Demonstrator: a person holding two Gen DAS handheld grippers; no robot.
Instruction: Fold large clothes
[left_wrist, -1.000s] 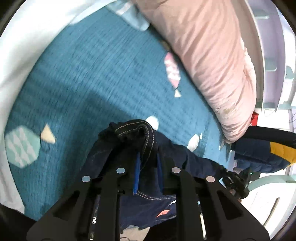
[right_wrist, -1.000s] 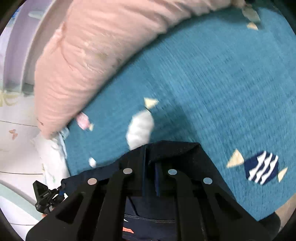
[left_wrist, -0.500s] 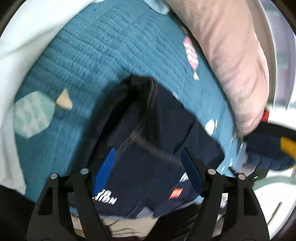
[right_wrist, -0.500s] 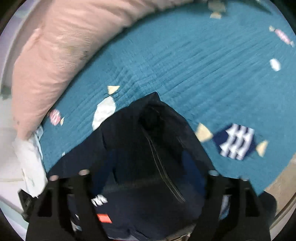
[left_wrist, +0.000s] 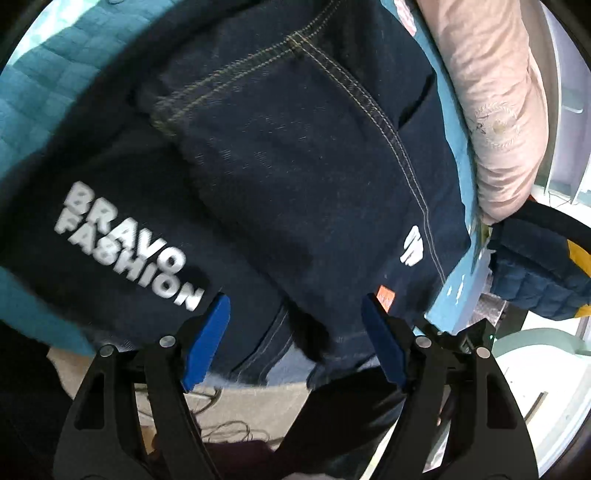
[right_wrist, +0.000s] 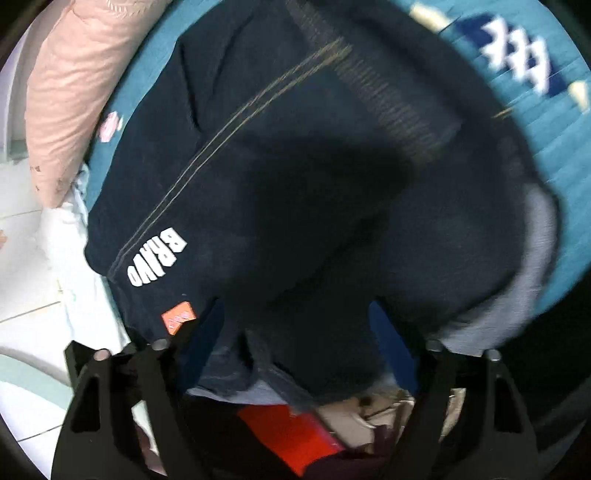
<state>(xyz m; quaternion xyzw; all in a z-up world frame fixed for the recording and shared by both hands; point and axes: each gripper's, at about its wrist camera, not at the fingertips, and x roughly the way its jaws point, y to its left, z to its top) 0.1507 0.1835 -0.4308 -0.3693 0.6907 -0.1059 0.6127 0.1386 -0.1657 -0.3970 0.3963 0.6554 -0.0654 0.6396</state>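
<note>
Dark navy jeans (left_wrist: 295, 155) with tan stitching and white "BRAVO FASHION" lettering lie folded on a teal quilted bedspread (left_wrist: 33, 85). My left gripper (left_wrist: 295, 314) is open, its blue-padded fingers spread just above the near edge of the jeans, holding nothing. In the right wrist view the same jeans (right_wrist: 295, 184) fill the frame. My right gripper (right_wrist: 295, 325) is open too, fingers spread over the near edge of the fabric, empty. An orange tag (right_wrist: 178, 314) shows by its left finger.
A pink pillow (left_wrist: 495, 92) lies along the far side of the bed, also in the right wrist view (right_wrist: 70, 85). A navy and yellow quilted garment (left_wrist: 543, 266) sits at the right. White floor (right_wrist: 26, 295) lies beside the bed.
Both grippers let go of the jeans' top edge, opened wide and drew back toward the near edge. The jeans now lie folded flat on the bedspread.
</note>
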